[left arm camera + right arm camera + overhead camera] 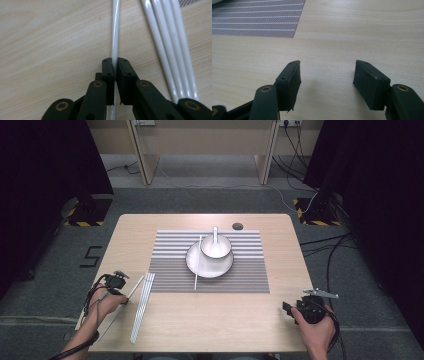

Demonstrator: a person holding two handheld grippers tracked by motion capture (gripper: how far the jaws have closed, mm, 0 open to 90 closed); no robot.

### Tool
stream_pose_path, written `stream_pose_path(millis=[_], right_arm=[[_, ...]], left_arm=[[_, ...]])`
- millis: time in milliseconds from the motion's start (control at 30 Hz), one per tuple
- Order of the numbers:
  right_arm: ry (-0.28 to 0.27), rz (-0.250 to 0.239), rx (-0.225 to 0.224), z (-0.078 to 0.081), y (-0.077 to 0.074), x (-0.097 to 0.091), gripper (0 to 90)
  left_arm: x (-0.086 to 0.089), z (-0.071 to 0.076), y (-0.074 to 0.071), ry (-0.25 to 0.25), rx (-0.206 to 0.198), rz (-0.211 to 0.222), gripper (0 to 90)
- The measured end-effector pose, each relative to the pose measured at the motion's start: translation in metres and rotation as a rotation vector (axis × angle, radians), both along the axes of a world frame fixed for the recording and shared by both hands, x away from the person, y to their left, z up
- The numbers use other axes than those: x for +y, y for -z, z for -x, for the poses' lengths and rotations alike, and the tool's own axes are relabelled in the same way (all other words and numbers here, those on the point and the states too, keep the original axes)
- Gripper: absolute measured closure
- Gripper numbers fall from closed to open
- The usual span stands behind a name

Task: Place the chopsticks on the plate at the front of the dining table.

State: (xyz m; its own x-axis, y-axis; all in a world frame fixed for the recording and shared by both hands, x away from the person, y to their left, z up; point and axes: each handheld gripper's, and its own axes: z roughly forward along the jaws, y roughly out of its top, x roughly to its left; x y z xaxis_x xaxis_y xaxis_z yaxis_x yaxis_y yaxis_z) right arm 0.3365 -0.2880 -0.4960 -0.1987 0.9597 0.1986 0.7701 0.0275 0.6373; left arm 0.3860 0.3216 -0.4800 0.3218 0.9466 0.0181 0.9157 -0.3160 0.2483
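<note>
Left gripper (115,65): mine, low over the near left part of the table (210,320); its jaws are clamped on a single white chopstick (115,30), pads pressing it from both sides

Held chopstick: lies on the bare wood, running away from me between the jaws; in the high view it slants from the left edge of the table up towards the mat, chopstick (131,292) just beside my left hand (107,302)

Other chopsticks: three more white ones (170,45) lie side by side, touching one another, just to the right of the held one and apart from it; in the high view the bundle (142,307) sits at the mat's left edge

Right gripper (327,75): mine, at the near right corner of the table; jaws spread wide, nothing between them but wood; in the high view, right gripper (292,309)

Striped mat (250,280): grey and white, mid-table; its corner shows in the right gripper view (257,20)

Plate (192,262): white, on the mat; a bowl (216,247) with a spoon (215,234) in it stands on the plate; one further chopstick (196,270) leans across the plate's left side
</note>
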Motion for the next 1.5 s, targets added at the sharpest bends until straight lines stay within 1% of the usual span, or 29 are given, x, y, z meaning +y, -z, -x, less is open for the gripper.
stream_pose_path(millis=[33,200,367,467,567,667,767,800,867,933,1367,1500], right_arm=[[0.0,0.0,0.0,0.0,0.0,0.0,38.6],[-0.001,0.001,0.001,0.0,0.0,0.0,38.6],[0.0,-0.001,0.001,0.0,0.0,0.0,38.6],[0.0,-0.003,0.001,0.0,0.0,0.0,38.6],[0.001,-0.003,0.0,0.0,0.0,0.0,38.6],[0.002,-0.004,0.002,0.0,0.0,0.0,38.6],[0.001,-0.004,0.0,0.0,0.0,0.0,38.5],[0.001,-0.004,0.0,0.0,0.0,-0.001,38.5],[0.001,-0.005,0.001,0.0,0.0,-0.001,38.5],[0.002,-0.006,0.003,0.0,0.0,-0.001,38.5],[0.003,-0.006,0.003,0.0,0.0,-0.001,38.5],[0.005,-0.008,0.004,0.0,0.0,-0.001,38.4]], left_arm=[[0.002,0.001,0.0,-0.006,0.004,0.001,84.3],[0.012,0.006,-0.001,-0.008,0.011,-0.028,84.4],[0.02,0.01,0.0,-0.013,0.02,-0.031,83.7],[0.022,0.01,-0.002,-0.008,0.016,-0.035,78.2],[0.023,0.009,-0.006,0.004,0.003,-0.036,74.1],[0.024,0.008,-0.009,0.026,0.03,-0.046,74.3],[0.024,0.007,-0.009,0.048,0.067,-0.05,75.8],[0.024,0.007,-0.008,0.057,0.08,-0.048,76.1],[0.023,0.006,-0.006,0.075,0.12,-0.046,76.6],[0.023,0.005,-0.005,0.081,0.139,-0.05,76.7],[0.022,-0.001,-0.002,0.079,0.169,-0.06,78.7],[0.024,-0.003,-0.002,0.076,0.182,-0.047,79.4]])
